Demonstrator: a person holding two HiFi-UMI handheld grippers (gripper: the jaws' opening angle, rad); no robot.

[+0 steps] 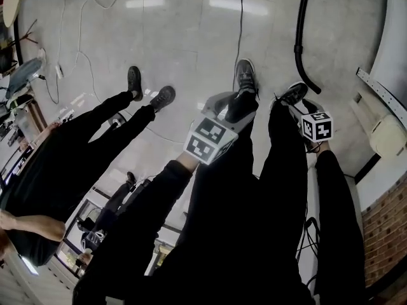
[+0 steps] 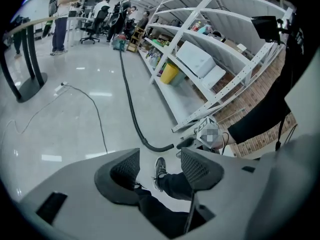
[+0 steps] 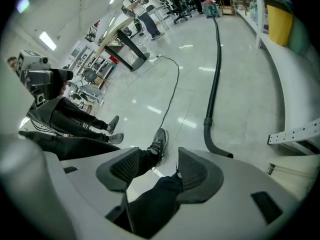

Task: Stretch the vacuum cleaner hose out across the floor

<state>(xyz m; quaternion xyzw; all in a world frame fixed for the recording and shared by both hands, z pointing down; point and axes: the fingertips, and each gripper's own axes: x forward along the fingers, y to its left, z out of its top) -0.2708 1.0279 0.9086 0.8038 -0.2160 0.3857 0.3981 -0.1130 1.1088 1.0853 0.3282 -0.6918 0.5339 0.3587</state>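
left gripper (image 2: 159,165) and right gripper (image 3: 159,166) both empty above a hose hooked at its near end

neither pair of jaws is pressing on anything: the pads stand apart, and between them only the wearer's own dark trouser leg and a shoe show, further off. the vacuum cleaner hose (image 3: 215,79) lies on the floor (image 1: 178,37). it runs along the floor's edge below the white shelving (image 2: 210,59) toward the far end of the room, where whatever it joins is too small to tell. its near end bends round into a hook just beside the wearer's right shoe (image 1: 294,94), below the right gripper.

that hook looks like the likeliest source of trouble. a step forward could land on the hose end and pin it, so that any pull kinks it instead of straightening it. the round hose could also roll underfoot.

a thin cable (image 1: 240,18) crosses the floor near the hose, apart from it, and reaches toward the wearer's left shoe (image 1: 245,75). dragging the hose toward the middle of the floor could sweep it over that cable and snag both. pulled the other way, toward the floor's edge, it could wedge against the shelving's feet.

a second person (image 1: 102,116) stands near on the wearer's left, so a wide swing of the free end may meet those shoes. a grip taken right at the tip, past the smooth cuff (image 3: 207,120), would probably slide off.
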